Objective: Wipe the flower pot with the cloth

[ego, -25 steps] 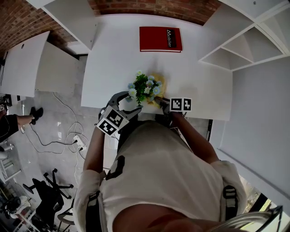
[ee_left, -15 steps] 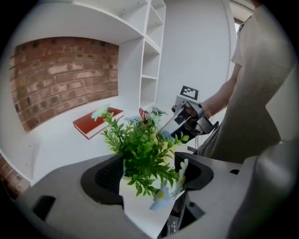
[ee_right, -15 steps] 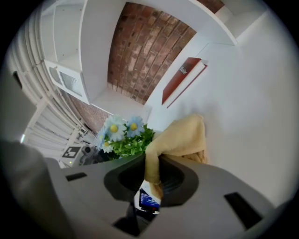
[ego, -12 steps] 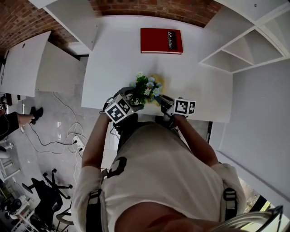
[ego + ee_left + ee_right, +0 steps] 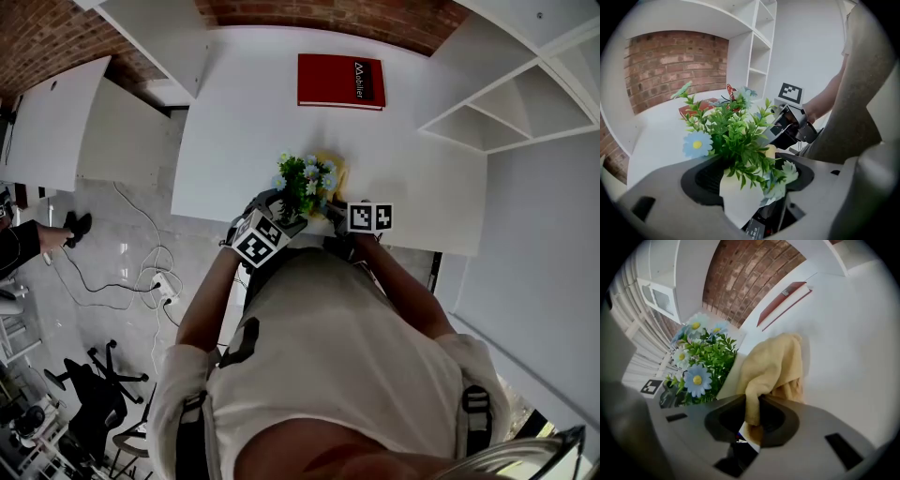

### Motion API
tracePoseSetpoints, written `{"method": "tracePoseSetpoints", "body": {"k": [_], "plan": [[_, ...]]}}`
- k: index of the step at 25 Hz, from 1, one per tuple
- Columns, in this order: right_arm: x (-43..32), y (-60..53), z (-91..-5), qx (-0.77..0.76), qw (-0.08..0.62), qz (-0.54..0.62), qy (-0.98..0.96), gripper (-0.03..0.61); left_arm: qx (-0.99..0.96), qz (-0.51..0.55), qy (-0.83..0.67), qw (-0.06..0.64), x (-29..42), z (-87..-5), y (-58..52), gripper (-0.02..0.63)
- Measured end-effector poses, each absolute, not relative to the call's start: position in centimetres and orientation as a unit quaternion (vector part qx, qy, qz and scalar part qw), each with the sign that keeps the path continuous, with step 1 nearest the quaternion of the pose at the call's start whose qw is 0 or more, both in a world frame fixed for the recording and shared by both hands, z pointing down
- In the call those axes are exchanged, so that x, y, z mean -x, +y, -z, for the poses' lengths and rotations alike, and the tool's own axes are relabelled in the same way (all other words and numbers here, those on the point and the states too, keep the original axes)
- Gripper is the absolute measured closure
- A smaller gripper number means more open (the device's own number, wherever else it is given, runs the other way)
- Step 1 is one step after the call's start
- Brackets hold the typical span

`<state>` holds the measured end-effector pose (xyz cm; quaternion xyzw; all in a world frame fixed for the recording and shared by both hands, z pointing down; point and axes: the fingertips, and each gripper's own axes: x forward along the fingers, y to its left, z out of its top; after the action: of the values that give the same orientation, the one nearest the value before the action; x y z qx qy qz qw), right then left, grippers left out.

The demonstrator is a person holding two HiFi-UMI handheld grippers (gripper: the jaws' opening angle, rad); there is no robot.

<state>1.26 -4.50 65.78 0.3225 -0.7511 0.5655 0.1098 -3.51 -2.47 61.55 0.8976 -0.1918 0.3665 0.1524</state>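
Yellow and soft, the cloth (image 5: 771, 363) hung in loose folds from my right gripper (image 5: 752, 411). Its jaws were pinched on one bunched corner, so the rest could rub freely. The cloth lay against the side of the flower pot (image 5: 740, 202), which was near the front edge of the white table (image 5: 244, 112). My left gripper (image 5: 749, 174) had its jaws pressed round the pot, I think to stop it sliding or tipping while I wiped. The pot looked smooth, hard and white. Its green leaves (image 5: 733, 136) and blue flowers looked stiff, like plastic. A flat red book (image 5: 340, 81) lay well apart.
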Motion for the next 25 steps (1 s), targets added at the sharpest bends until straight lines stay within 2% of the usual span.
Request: {"method": "tracePoseSetpoints", "body": {"k": [7,12,14,19,25], "plan": [[-1.8,-6.0,-63.8,-0.319,0.121,-0.539,-0.77,0.508,-0.897,-0.343,-0.21,0.185,3.3,-61.4,-1.7,0.278],[-1.1,-7.2,-58.4,-0.292,0.037,-0.526,-0.798,0.506,-0.897,-0.309,-0.233,0.213,2.6,-60.3,-2.1,0.276],[-0.9,-7.1,-57.7,-0.288,0.028,-0.521,-0.803,0.506,-0.895,-0.287,-0.243,0.241,2.1,-60.2,-2.0,0.276],[-1.7,-5.2,-61.1,-0.301,0.044,-0.55,-0.778,0.508,-0.891,-0.271,-0.264,0.25,1.3,-60.3,-2.1,0.276],[-2.7,-3.3,-65.6,-0.328,0.103,-0.564,-0.751,0.508,-0.898,-0.27,-0.261,0.229,1.7,-59.3,-2.4,0.276]]}}
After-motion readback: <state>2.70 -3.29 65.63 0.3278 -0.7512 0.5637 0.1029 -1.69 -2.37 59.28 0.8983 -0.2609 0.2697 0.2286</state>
